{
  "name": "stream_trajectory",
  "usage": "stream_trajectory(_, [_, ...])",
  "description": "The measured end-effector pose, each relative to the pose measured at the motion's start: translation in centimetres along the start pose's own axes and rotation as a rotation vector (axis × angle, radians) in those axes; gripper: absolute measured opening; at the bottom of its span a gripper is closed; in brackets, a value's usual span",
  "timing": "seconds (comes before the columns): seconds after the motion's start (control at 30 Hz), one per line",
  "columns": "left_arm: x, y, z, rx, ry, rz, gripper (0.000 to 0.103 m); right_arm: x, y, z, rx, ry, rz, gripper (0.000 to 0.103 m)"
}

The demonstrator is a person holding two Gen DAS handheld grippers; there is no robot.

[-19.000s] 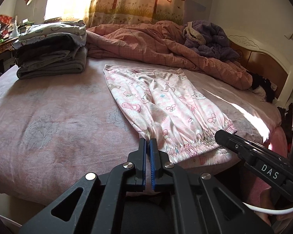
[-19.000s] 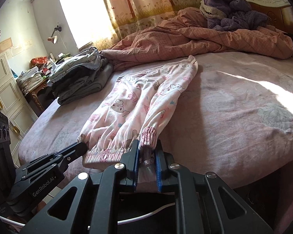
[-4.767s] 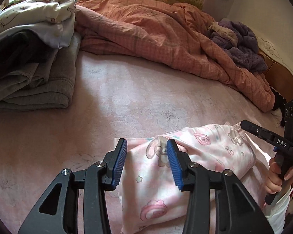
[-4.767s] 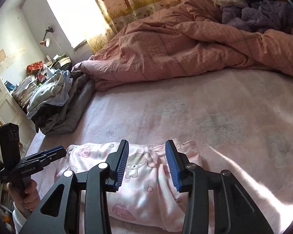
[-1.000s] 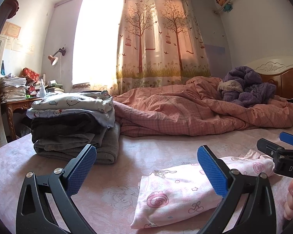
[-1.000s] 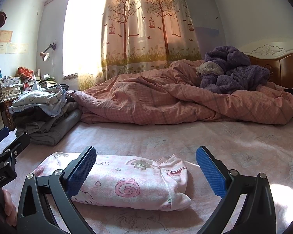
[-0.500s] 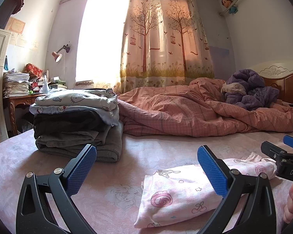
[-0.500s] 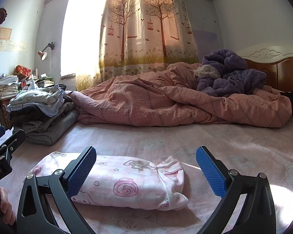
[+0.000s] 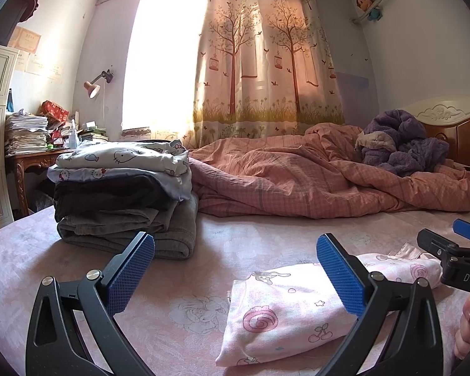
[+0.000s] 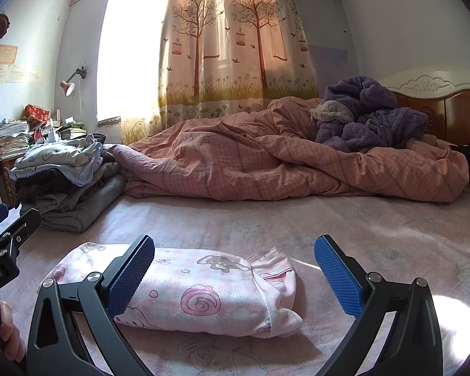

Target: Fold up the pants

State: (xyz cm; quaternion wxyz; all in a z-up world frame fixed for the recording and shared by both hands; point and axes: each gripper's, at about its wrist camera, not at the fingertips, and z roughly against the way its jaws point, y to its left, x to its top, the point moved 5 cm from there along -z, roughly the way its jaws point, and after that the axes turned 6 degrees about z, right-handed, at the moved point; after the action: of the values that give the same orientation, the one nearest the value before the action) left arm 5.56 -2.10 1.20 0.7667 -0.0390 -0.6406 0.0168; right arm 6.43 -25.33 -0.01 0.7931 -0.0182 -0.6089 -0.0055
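The pink patterned pants lie folded into a compact bundle on the pink bedsheet; they also show in the right wrist view. My left gripper is wide open and empty, low over the sheet, with the bundle's left end by its right finger. My right gripper is wide open and empty, held just in front of the bundle, not touching it. Each gripper shows at the edge of the other's view: the right one and the left one.
A stack of folded clothes sits on the bed at the left, also seen in the right wrist view. A rumpled pink quilt and purple blanket lie behind. A cluttered desk stands at far left.
Both grippers have stayed wide open and drawn slightly back and lower from the folded pants. The bundle has not moved.
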Motion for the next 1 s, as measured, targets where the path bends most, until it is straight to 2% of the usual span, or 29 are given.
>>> stream_trajectory(0.13, [-0.3,-0.1,-0.5,-0.007,0.025,-0.001,0.103,-0.5,0.0,-1.3,0.011,0.052,-0.008,0.102])
stream_trajectory(0.7, [-0.8,-0.3,-1.3,-0.002,0.062,-0.003,0.103,-1.0,-0.6,-2.1,0.022,0.052,-0.057,0.102])
stream_trajectory(0.87, [-0.9,-0.5,-1.5,0.0,0.071,-0.014,0.103,-1.4,-0.5,-2.7,0.024,0.104,-0.061,0.102])
stream_trajectory(1.0, [-0.9,-0.3,-1.7,0.001,0.079,-0.007,0.103,-1.4,-0.7,-2.1,0.012,0.082,-0.061,0.102])
